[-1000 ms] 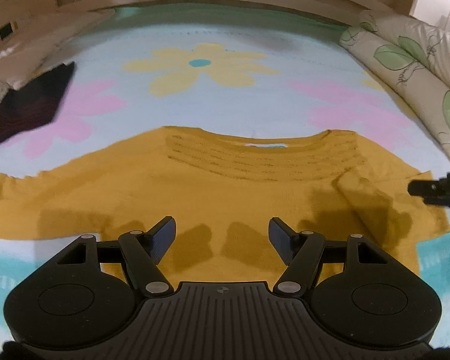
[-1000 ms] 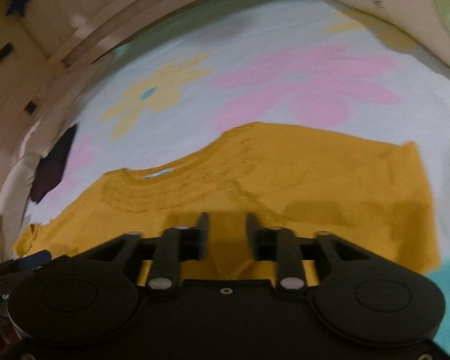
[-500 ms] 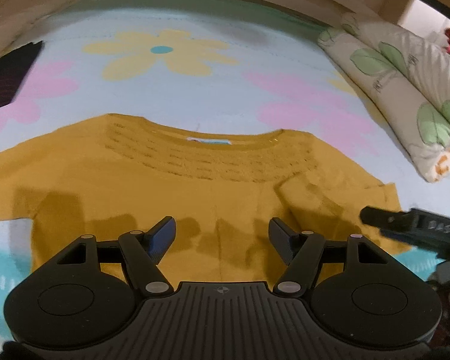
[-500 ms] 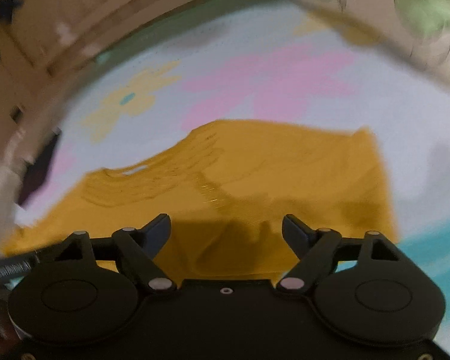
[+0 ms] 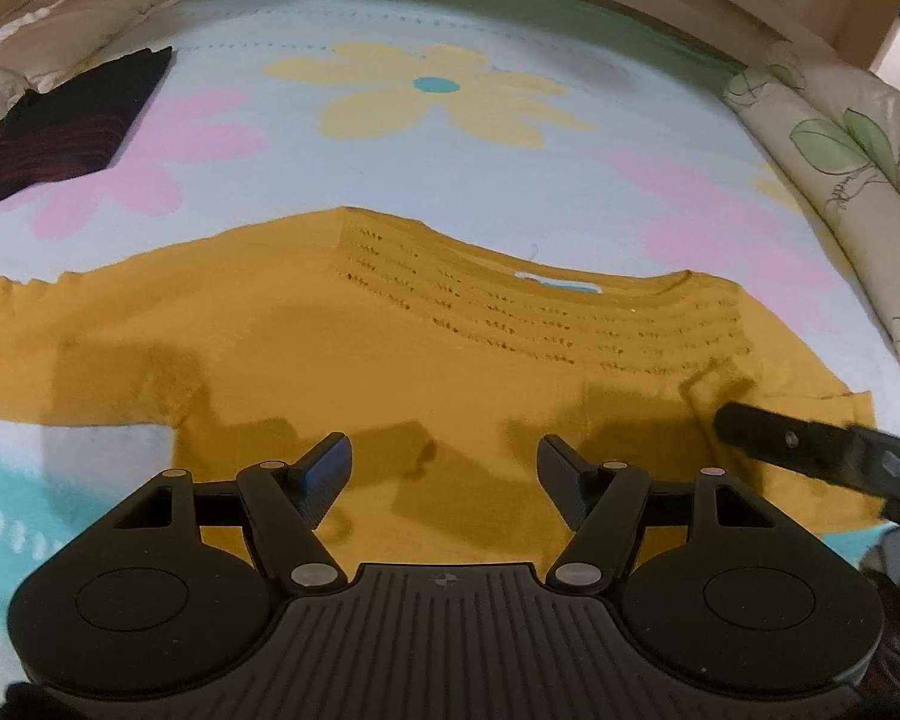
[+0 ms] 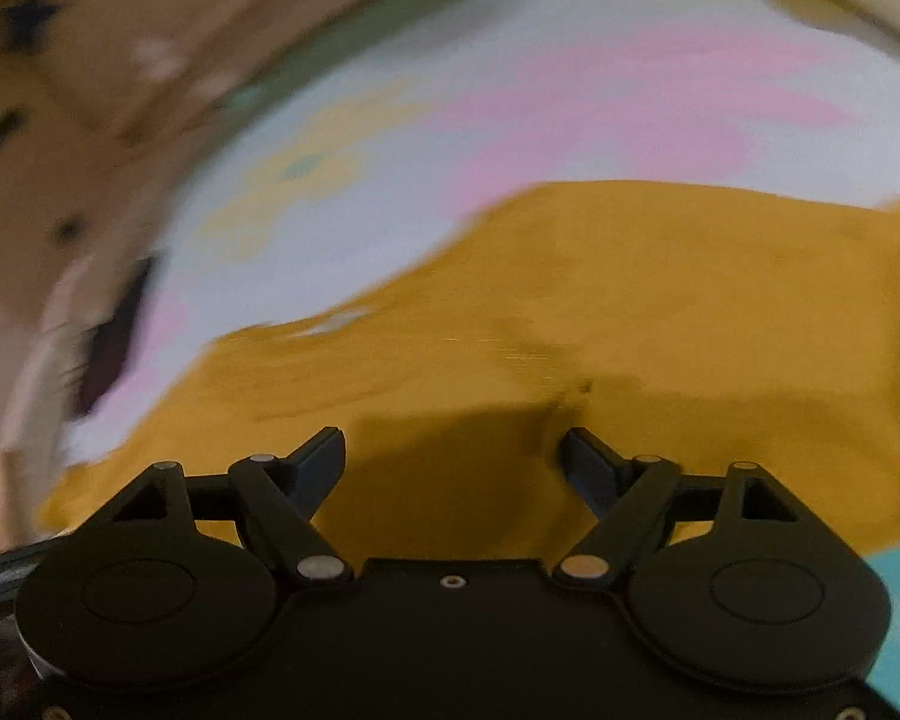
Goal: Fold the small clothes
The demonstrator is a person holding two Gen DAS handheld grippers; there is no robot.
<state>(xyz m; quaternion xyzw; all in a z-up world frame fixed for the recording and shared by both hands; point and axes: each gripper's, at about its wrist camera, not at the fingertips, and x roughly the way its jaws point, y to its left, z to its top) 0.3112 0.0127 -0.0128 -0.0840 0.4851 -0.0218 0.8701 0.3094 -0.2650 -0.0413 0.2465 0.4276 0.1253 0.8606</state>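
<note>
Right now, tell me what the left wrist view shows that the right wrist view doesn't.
Left wrist only: the floral pillow, the sweater's eyelet neckline rows, and the right claw's finger reaching in.
Right wrist only: a dark star on the wall.
Both: the mustard sweater on the flowered sheet, the dark folded garment, each claw open.

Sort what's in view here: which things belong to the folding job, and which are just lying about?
Job:
- mustard sweater, spread flat on the bed
- left gripper, open
- right gripper, open

Lying about:
- dark folded garment
- leaf-print pillow
- flowered bedsheet
</note>
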